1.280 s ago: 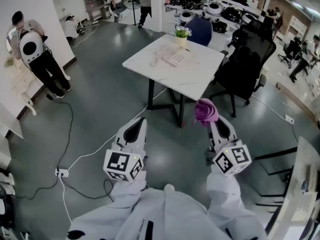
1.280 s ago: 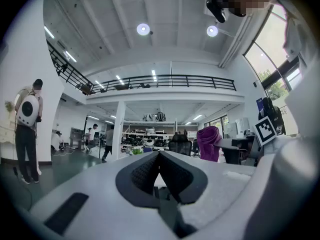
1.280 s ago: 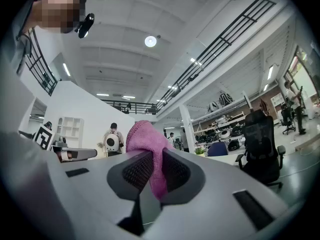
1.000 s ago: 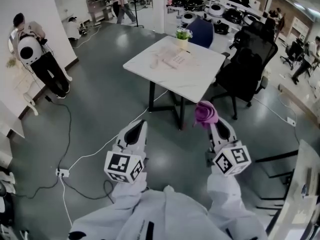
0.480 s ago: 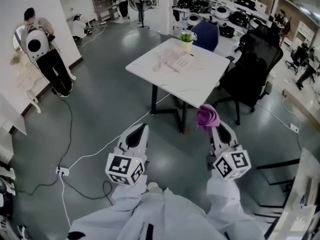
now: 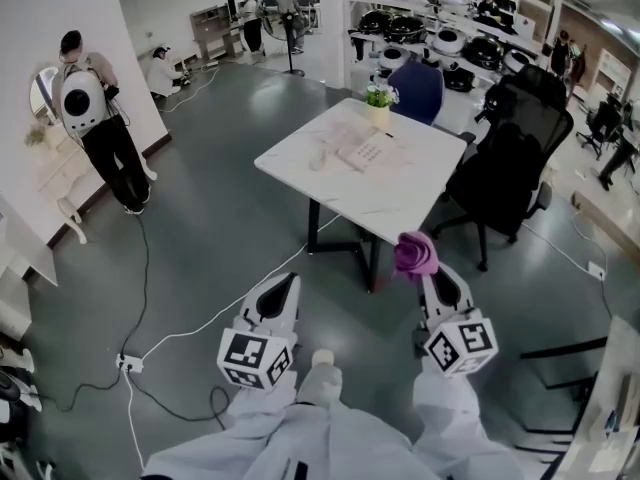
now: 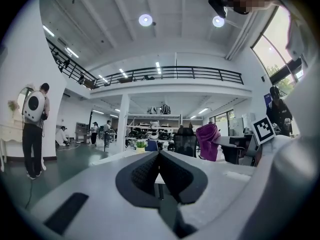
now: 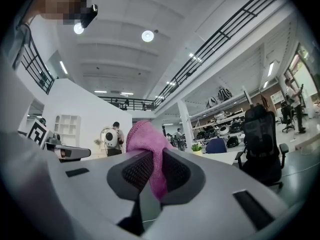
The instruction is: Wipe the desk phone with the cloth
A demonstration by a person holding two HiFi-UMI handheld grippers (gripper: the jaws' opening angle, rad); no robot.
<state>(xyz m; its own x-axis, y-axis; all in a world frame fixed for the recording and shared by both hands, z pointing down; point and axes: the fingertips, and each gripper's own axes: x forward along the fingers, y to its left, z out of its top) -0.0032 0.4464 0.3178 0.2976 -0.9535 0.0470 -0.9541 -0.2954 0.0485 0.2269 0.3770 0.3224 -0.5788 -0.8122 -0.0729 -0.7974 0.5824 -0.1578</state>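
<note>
A pale desk phone (image 6: 362, 152) lies on a white table (image 6: 400, 199) some way ahead of me, near a small potted plant (image 6: 378, 98). My right gripper (image 6: 425, 273) is shut on a bunched pink cloth (image 6: 414, 253), which sticks up between its jaws (image 8: 145, 139). My left gripper (image 6: 281, 290) is shut with nothing in it; in the left gripper view its pads (image 7: 150, 171) meet. Both grippers hang over the floor, well short of the table. From the left gripper view the pink cloth (image 7: 208, 141) shows at the right.
A black office chair (image 6: 510, 164) stands right of the table, a blue chair (image 6: 415, 84) behind it. Cables (image 6: 190, 320) and a power strip (image 6: 125, 362) lie on the grey floor to my left. A person with a white backpack (image 6: 92, 113) stands by the left wall.
The table and phone have drawn slightly lower and nearer in the head view. Both grippers keep their pose, the right one still holding the pink cloth.
</note>
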